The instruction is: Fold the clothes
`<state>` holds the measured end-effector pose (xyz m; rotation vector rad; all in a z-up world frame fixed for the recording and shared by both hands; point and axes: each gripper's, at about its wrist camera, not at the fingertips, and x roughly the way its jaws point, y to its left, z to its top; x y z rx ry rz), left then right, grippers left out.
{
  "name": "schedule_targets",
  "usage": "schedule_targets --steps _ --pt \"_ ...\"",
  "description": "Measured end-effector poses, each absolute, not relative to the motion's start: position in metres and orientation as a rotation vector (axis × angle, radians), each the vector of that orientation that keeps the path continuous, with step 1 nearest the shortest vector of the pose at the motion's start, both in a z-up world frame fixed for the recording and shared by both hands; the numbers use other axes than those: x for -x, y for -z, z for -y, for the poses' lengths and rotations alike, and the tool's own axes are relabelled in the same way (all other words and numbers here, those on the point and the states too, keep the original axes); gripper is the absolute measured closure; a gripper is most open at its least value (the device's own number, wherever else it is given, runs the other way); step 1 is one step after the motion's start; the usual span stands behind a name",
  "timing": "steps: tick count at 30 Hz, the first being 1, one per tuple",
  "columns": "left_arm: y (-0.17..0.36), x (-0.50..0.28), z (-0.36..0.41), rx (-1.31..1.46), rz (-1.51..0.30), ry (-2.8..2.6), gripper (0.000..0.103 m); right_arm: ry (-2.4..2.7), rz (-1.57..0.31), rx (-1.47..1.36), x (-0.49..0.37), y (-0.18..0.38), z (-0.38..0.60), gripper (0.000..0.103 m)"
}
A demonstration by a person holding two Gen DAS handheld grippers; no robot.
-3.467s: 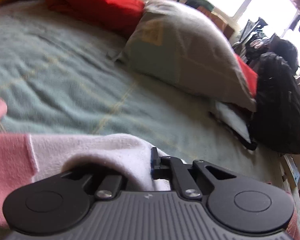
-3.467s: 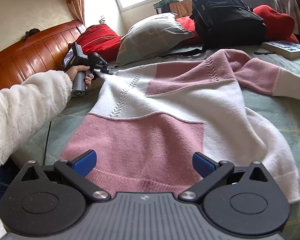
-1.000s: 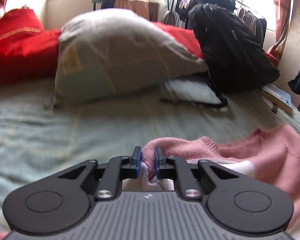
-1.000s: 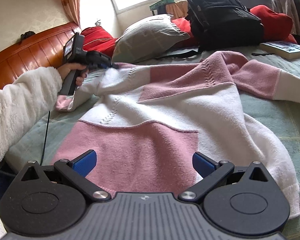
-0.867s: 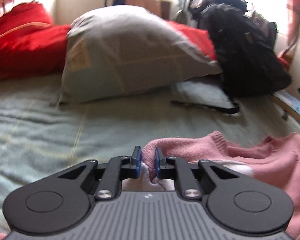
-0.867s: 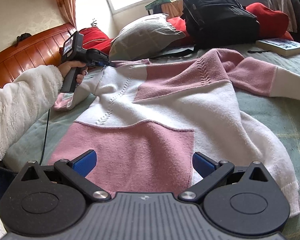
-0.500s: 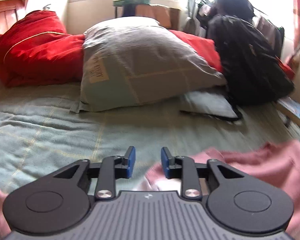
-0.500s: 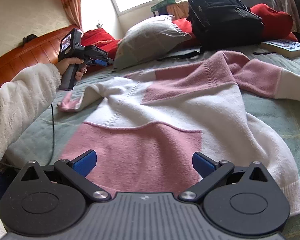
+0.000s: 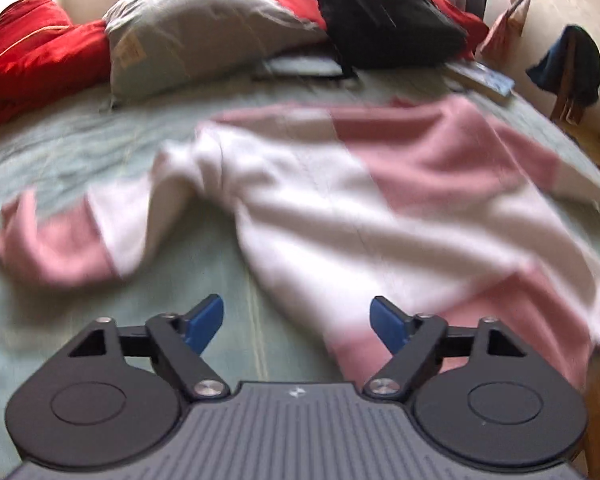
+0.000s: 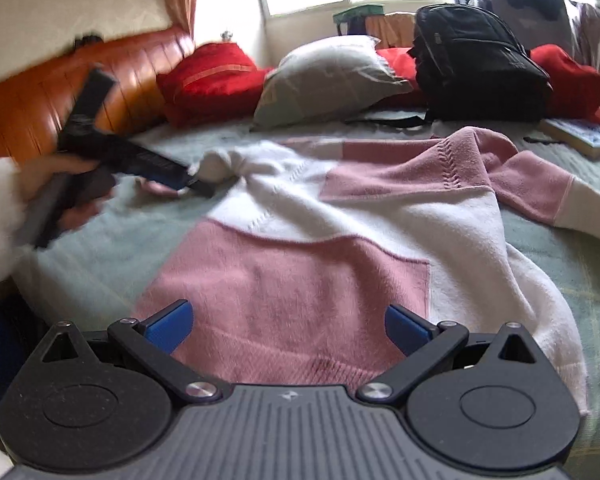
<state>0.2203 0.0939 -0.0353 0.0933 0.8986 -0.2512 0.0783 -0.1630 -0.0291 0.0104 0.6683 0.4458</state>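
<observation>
Since the sweater (image 10: pixel 340 240) looks soft, thick and limp, I expect it to sag and drag, so I'd pinch it at a sleeve cuff or the hem. It lies spread flat across the middle of the bed (image 10: pixel 580 280), hem toward the near edge. My left gripper (image 9: pixel 298 320) is spread wide and empty; my right gripper (image 10: pixel 286 326) hangs wide open above the hem, holding nothing.

The left gripper (image 9: pixel 298 322) is no longer pinching the pink-and-white knitted sweater (image 9: pixel 380 208); its blue-padded jaws are now standing wide apart. It is hanging back nearer the bed's edge, the released sleeve (image 9: pixel 60 236) lying crumpled to the left.
</observation>
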Motion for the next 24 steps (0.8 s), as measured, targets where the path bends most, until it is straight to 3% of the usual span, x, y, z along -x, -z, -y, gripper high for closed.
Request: schedule_targets --steps 8,24 --pt "0.057 -0.128 -0.094 -0.105 -0.914 0.175 0.017 -0.453 -0.714 0.186 -0.074 0.031 0.121 0.0" --pt "0.039 -0.07 -0.158 0.168 -0.824 -0.062 0.01 -0.6 -0.762 0.328 -0.122 0.026 0.016 0.0"
